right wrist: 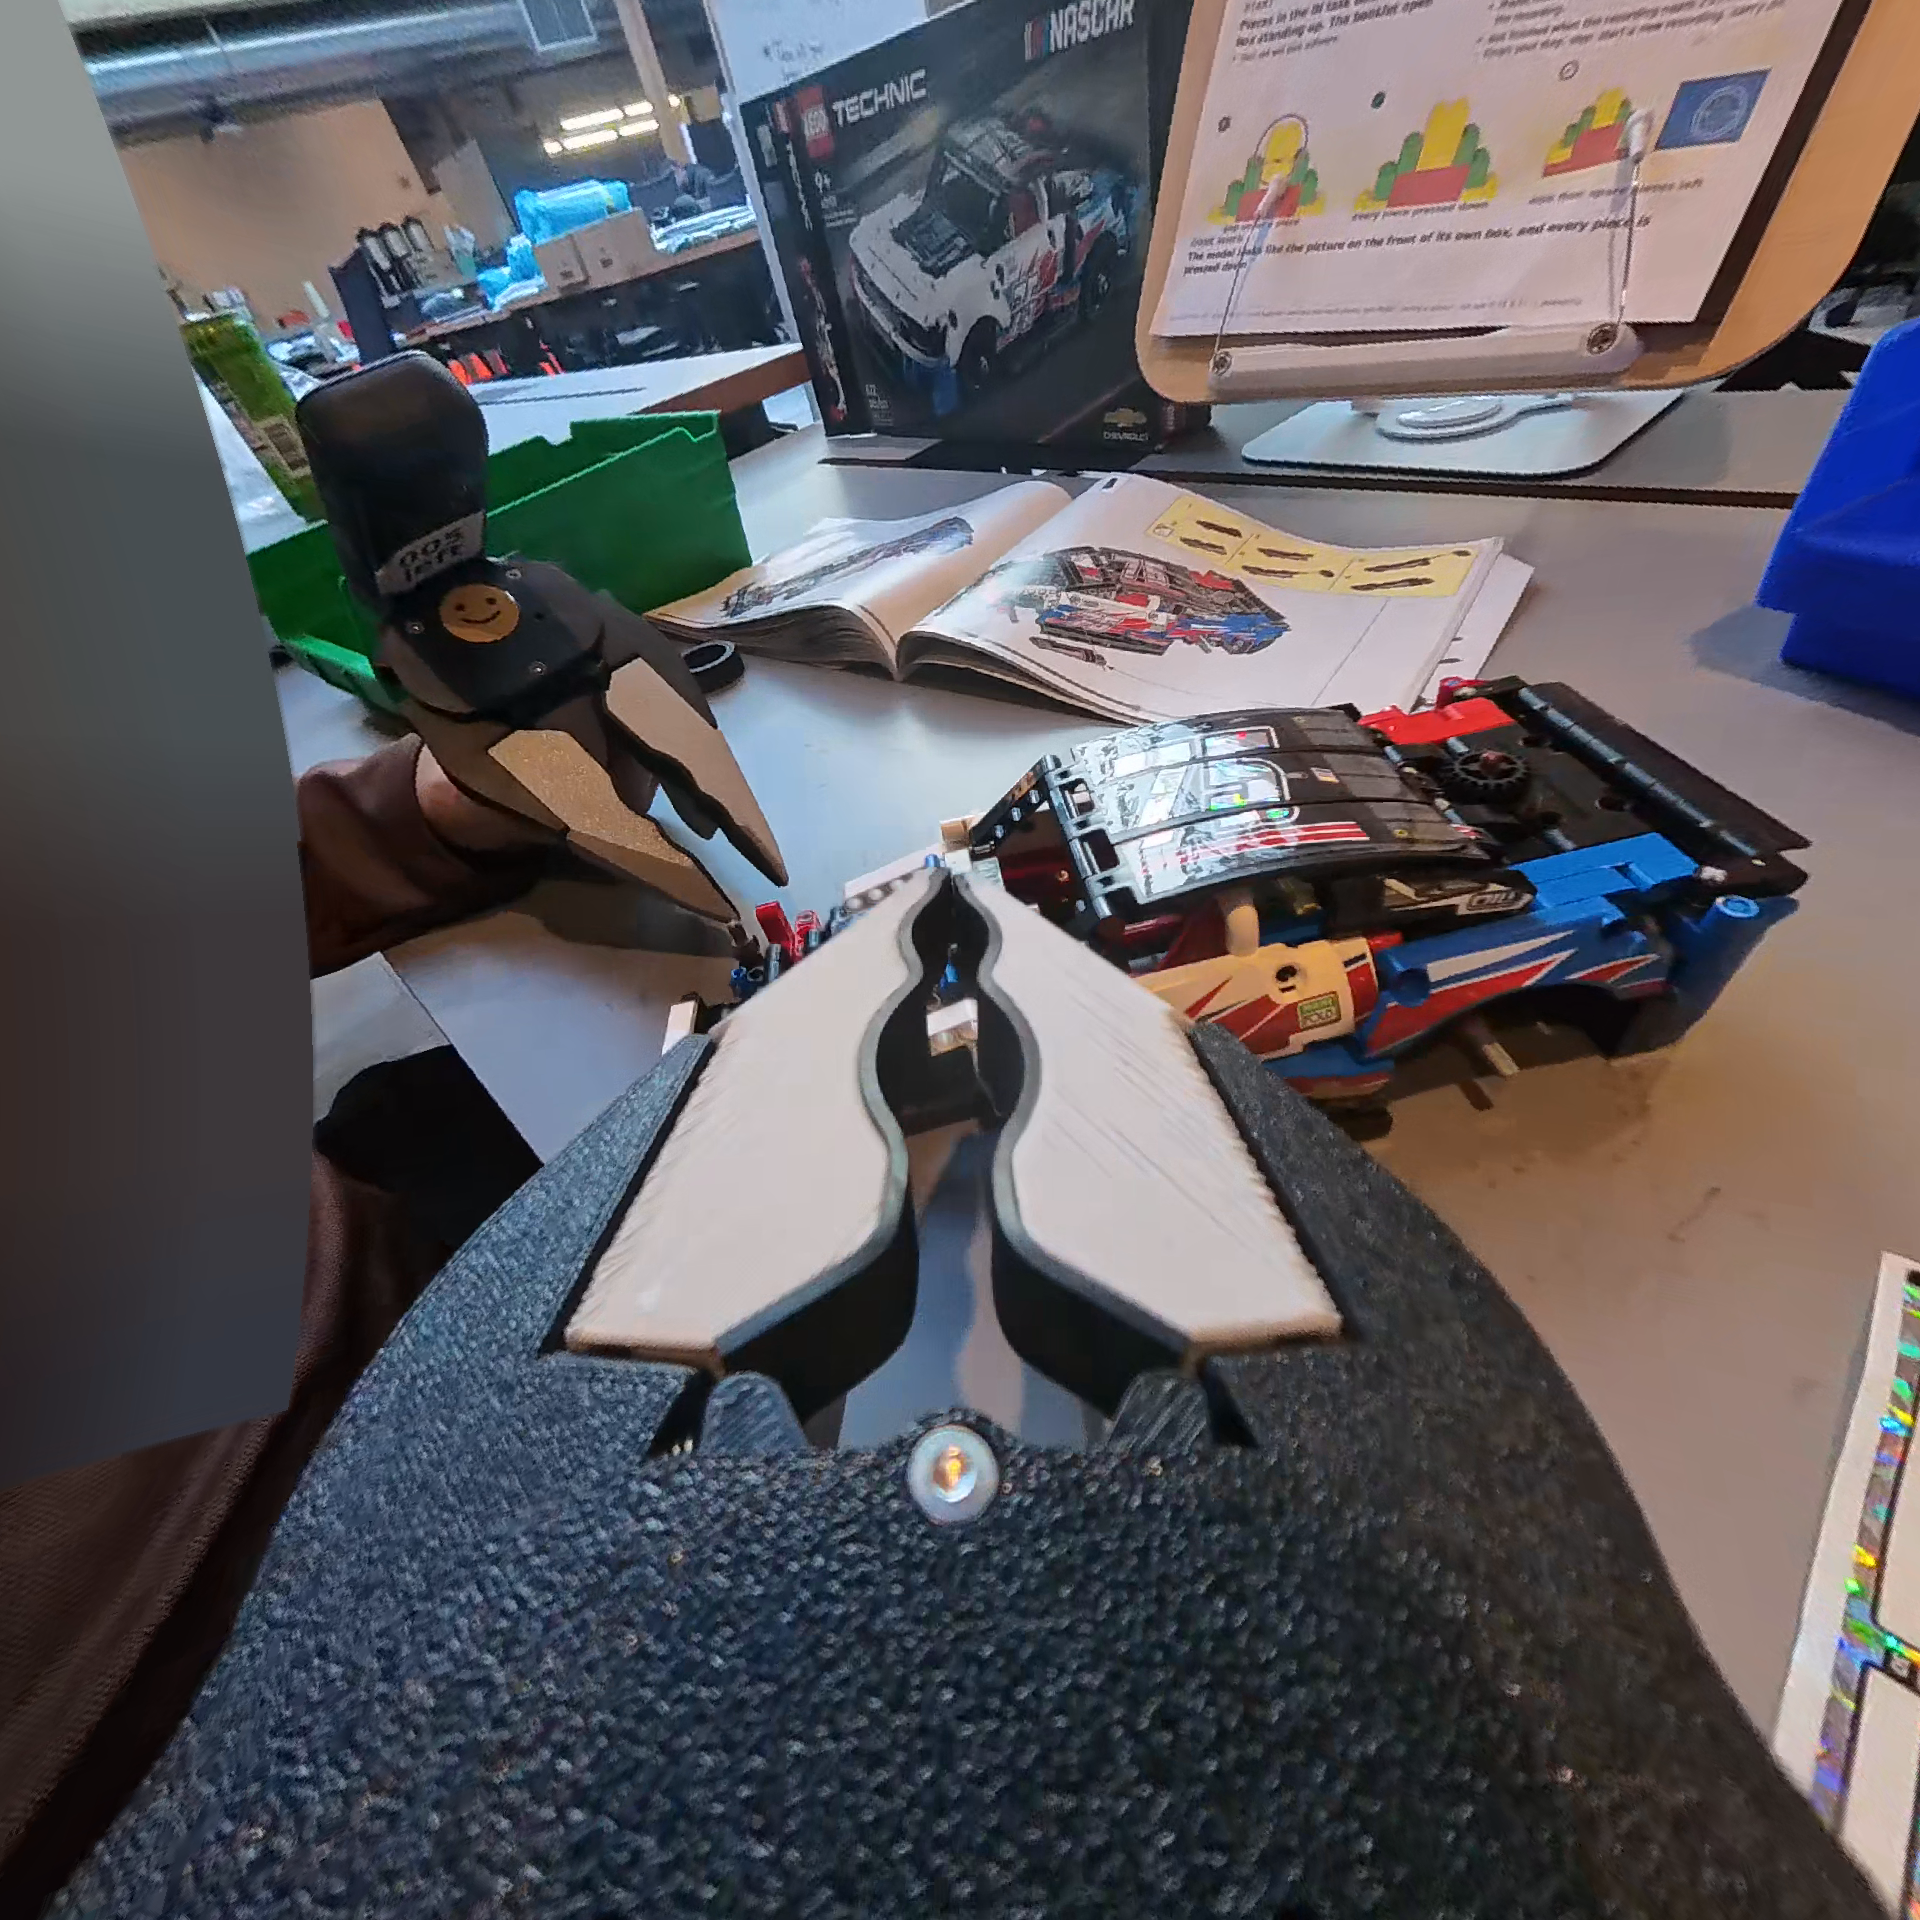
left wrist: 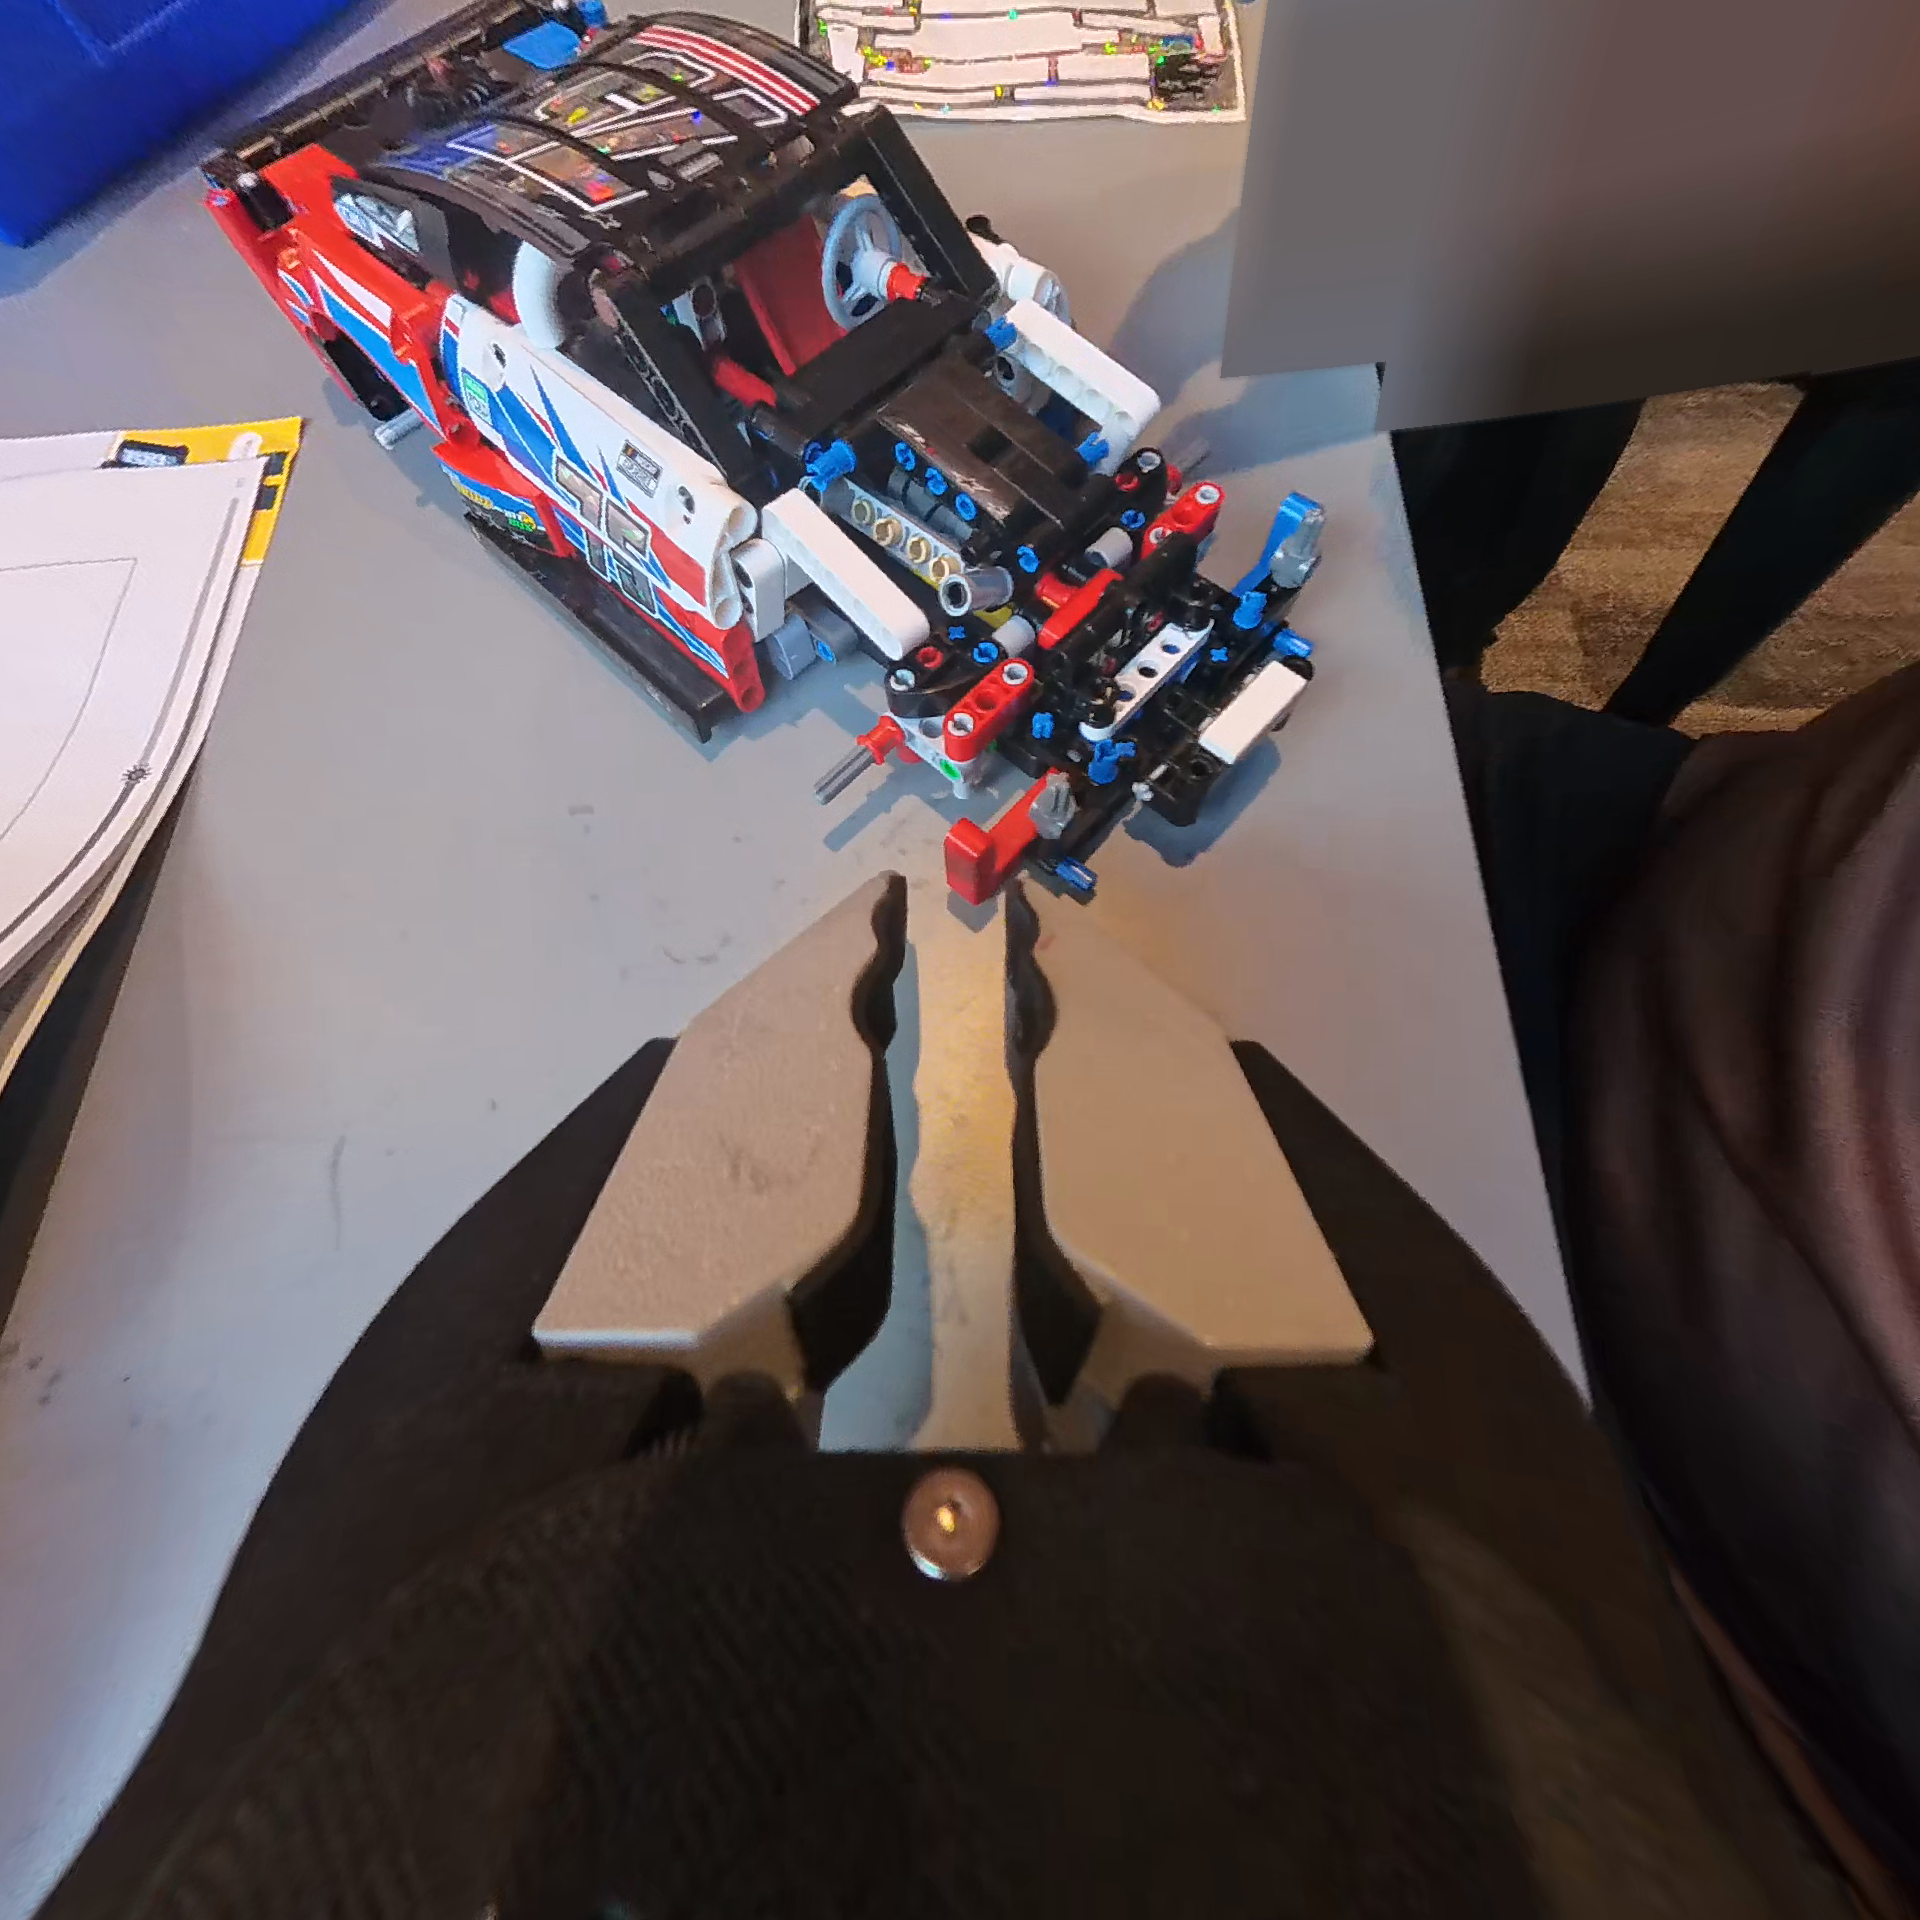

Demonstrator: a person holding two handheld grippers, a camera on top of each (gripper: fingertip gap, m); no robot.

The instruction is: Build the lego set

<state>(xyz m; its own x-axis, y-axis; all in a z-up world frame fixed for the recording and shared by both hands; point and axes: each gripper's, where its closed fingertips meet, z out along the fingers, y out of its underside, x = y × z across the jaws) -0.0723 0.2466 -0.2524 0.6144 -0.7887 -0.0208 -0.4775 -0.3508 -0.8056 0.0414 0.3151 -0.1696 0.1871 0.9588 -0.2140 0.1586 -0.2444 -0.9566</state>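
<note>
Red, white, blue and black brick race car, unfinished at the nose, upper centre on grey surface. Left gripper slightly parted, empty; right gripper closed at tips, contents untold. Risk: dislodging exposed front pins through a careless push.

one lego car, two claws, one open booklet, one green bin.

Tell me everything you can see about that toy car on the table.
The toy car is a part-built brick racer of glossy plastic, resting upright on the grey table. Its body is white, red and blue with stickers, its roof black. No wheels are fitted. The front is open framework of black, red and blue pins. A grey steering wheel shows inside. The left hand-held gripper sits just short of its nose.
</note>
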